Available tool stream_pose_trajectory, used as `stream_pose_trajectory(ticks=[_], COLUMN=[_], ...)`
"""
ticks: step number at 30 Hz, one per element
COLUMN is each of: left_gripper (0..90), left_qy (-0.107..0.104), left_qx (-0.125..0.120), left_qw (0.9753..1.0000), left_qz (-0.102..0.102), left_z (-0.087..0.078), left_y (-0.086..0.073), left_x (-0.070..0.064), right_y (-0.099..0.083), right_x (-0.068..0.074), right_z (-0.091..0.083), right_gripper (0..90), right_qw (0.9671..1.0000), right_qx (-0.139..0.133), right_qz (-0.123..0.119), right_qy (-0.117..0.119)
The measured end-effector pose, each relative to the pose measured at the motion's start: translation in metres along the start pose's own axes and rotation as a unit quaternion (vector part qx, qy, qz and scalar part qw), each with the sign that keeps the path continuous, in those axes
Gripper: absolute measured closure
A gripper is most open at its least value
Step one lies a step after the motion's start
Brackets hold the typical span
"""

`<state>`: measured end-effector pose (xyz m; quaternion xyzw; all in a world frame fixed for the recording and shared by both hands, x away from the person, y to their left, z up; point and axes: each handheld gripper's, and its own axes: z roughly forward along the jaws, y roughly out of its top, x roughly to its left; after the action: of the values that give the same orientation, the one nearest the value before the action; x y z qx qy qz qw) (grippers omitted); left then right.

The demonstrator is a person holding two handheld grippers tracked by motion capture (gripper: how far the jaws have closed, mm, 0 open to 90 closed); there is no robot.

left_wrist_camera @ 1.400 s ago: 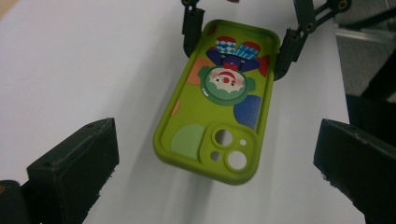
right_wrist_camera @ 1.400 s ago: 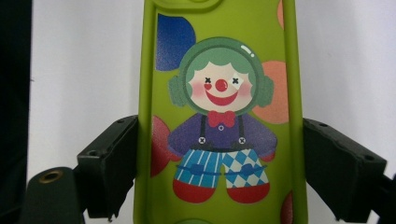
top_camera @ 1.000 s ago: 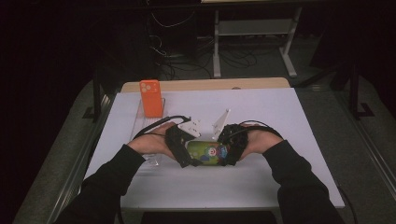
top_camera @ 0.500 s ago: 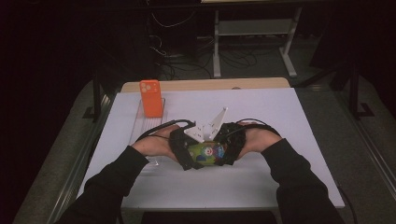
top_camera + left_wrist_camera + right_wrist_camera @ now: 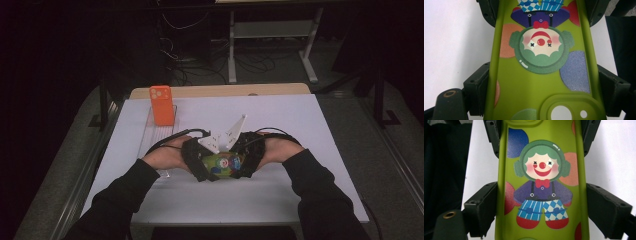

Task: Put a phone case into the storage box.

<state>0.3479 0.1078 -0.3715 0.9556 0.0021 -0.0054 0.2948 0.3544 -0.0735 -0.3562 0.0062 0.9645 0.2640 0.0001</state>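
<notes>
Your left gripper point(image 5: 209, 167) and your right gripper point(image 5: 241, 164) meet at the near middle of the white table point(image 5: 310, 125), both closed on one green phone case point(image 5: 223, 163) held between them; in the high view the case lies crosswise between the two hands, your left hand point(image 5: 167, 155) at one end and your right hand point(image 5: 275, 148) at the other.

In the left gripper view the jaws stand narrowed against the two long edges of the case point(image 5: 541, 75), one black jaw pressed to each side; the printed clown point(image 5: 540, 47) reads upside down there, and the camera cut-out point(image 5: 571, 110) sits at the near end, between the jaws; the other gripper's jaws grip the same edges at the top of that view.

In the right gripper view the jaws are likewise drawn in on the long edges of the case point(image 5: 541, 182), touching on both sides; the clown point(image 5: 541, 185) stands upright, green-haired, red-nosed, in blue and white trousers; coloured discs mark the green ground around it.

The case appears raised off the table surface, though the high view does not settle whether it touches; white table shows past both long edges in the gripper views.

An orange phone case point(image 5: 162, 105) stands upright at the far left of the table, in a clear rack point(image 5: 157, 134), well apart from your hands; grey plates point(image 5: 225, 135) rise from the grippers above the green case; cables point(image 5: 170, 140) trail from each.
</notes>
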Motion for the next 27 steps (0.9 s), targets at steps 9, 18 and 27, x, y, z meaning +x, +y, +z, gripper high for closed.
stream_pose_trajectory(ticks=[9,18,27], left_gripper=[15.6,15.6,15.5], left_qy=[0.044,0.11,0.134], left_qx=[-0.017,-0.025,-0.008], left_qw=[0.9973,0.9779,0.9658], left_qz=[-0.057,-0.176,-0.222], left_z=[0.003,0.01,0.013], left_y=[-0.006,-0.015,-0.023], left_x=[-0.006,-0.007,-0.007], right_y=[-0.03,-0.067,-0.086], right_x=[-0.002,0.006,0.024], right_z=[-0.013,-0.016,-0.002], right_gripper=[0.6,0.0,0.0], right_qw=[0.9945,0.9684,0.9312], right_qx=[-0.067,-0.107,-0.144], right_qz=[0.074,0.198,0.292], right_qy=[-0.031,-0.108,-0.164])
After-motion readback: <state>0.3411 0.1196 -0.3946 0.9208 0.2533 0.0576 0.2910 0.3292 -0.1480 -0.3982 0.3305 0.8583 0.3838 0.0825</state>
